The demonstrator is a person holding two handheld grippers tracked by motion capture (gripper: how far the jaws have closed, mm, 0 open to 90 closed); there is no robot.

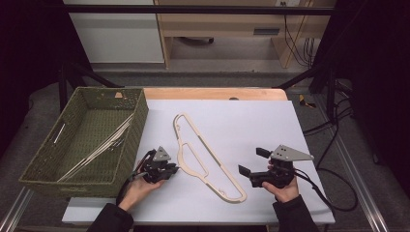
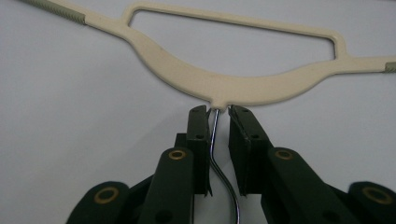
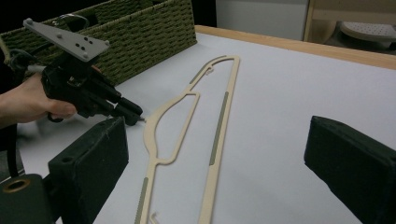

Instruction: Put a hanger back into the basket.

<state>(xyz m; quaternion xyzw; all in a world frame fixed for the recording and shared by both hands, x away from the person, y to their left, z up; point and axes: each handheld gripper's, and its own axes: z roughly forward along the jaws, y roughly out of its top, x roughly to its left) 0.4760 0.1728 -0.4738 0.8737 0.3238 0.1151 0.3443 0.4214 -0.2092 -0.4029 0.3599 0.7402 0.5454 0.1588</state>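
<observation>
A cream-coloured clothes hanger [image 1: 205,157] lies flat on the white table top [image 1: 251,121], a little left of centre. In the high view its long frame runs on a slant, from about 11 o'clock at the far end to about 5 o'clock at the near end. A thin metal hook [image 2: 215,140] comes out of the hanger's curved middle bar, on the side facing 9 o'clock.

In the left gripper view, the left gripper [image 2: 217,112] has its two black jaws on either side of this metal hook, right where the hook meets the cream bar. The jaws stand close to the wire, but a narrow gap shows on each side, so I cannot tell whether they are pinching it or merely around it. In the high view the person's left hand [image 1: 140,186] holds this gripper at the hanger's 9 o'clock side.

The right gripper [image 1: 252,162] is held in the person's right hand [image 1: 285,188], well apart from the hanger at its 3 o'clock side. Its jaws are spread wide with nothing between them, pointing toward the hanger.

A green woven basket [image 1: 128,145] stands at the table's left edge, at 9 o'clock from the hanger. Inside it lie several pale thin rods [image 1: 99,150].
</observation>
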